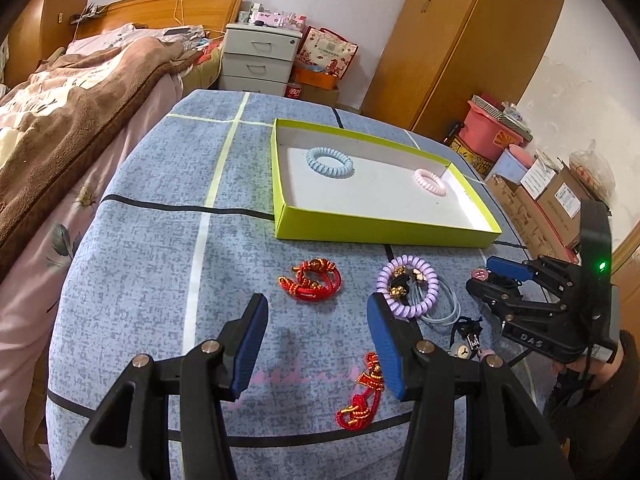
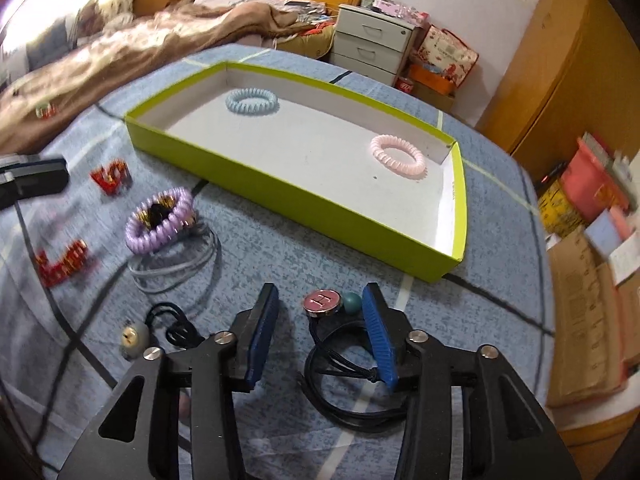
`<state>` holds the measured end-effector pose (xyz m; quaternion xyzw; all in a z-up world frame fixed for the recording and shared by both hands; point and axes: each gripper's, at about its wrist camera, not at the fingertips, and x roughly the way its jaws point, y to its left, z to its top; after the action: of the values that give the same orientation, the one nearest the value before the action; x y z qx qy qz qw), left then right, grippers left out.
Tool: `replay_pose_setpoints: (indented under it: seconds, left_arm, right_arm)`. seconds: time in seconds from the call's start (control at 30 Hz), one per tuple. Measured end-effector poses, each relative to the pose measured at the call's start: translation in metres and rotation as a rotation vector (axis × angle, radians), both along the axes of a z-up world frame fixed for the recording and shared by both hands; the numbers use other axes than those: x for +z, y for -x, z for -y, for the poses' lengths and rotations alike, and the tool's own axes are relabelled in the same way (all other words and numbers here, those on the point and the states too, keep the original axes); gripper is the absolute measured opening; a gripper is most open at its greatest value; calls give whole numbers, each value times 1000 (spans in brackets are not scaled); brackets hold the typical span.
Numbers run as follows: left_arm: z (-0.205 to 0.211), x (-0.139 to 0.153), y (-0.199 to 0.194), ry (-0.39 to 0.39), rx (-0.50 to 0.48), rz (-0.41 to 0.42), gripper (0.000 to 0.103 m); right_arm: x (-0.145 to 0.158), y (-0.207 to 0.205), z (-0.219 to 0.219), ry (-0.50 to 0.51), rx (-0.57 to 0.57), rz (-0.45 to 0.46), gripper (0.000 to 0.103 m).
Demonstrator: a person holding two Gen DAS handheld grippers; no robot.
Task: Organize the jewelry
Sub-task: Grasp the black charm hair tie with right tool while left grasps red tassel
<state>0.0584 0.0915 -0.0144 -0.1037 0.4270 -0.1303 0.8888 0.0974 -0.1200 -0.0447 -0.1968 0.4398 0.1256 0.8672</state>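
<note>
A lime-green tray (image 1: 384, 233) (image 2: 280, 184) on the blue cloth holds a pale blue coil hair tie (image 1: 330, 162) (image 2: 251, 101) and a pink one (image 1: 430, 182) (image 2: 397, 156). In front of it lie a purple coil tie (image 1: 430, 280) (image 2: 160, 226) and two red knotted cord bracelets (image 1: 312, 282) (image 1: 362, 396). My left gripper (image 1: 318, 300) hovers open and empty near them. My right gripper (image 2: 321, 292) (image 1: 490, 278) stands open low over a black hair tie (image 2: 340, 364) with a pink round charm (image 2: 322, 300) and a green bead (image 2: 352, 303); its pads do not press it.
Pale blue cord loops (image 1: 440, 312) and a black tie with a cream charm (image 2: 134, 336) lie by the purple tie. A bed with a brown blanket (image 1: 80, 92) borders the left. Cardboard boxes (image 1: 552, 196) and a wardrobe (image 1: 460, 40) stand on the right.
</note>
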Motion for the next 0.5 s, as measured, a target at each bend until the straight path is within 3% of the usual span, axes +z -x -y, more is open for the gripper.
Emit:
replay_pose_setpoints:
  seconds: [0.03,0.13,0.23,0.5]
  left_arm:
    - [0,0,0,4,1,1,54]
    - [-2,-1,2,9,10,-4,54]
    - [-3,-3,3,1,22,-11,54]
    - [-4,-6,5,-7,24,-20,54]
  right_arm:
    - [-1,0,-1,19,0,8,32]
    - [0,1,2,26,1,10,29]
    - [2,2,5,19,-3,20,20]
    - [16,-5,32,-165,-65,40,20]
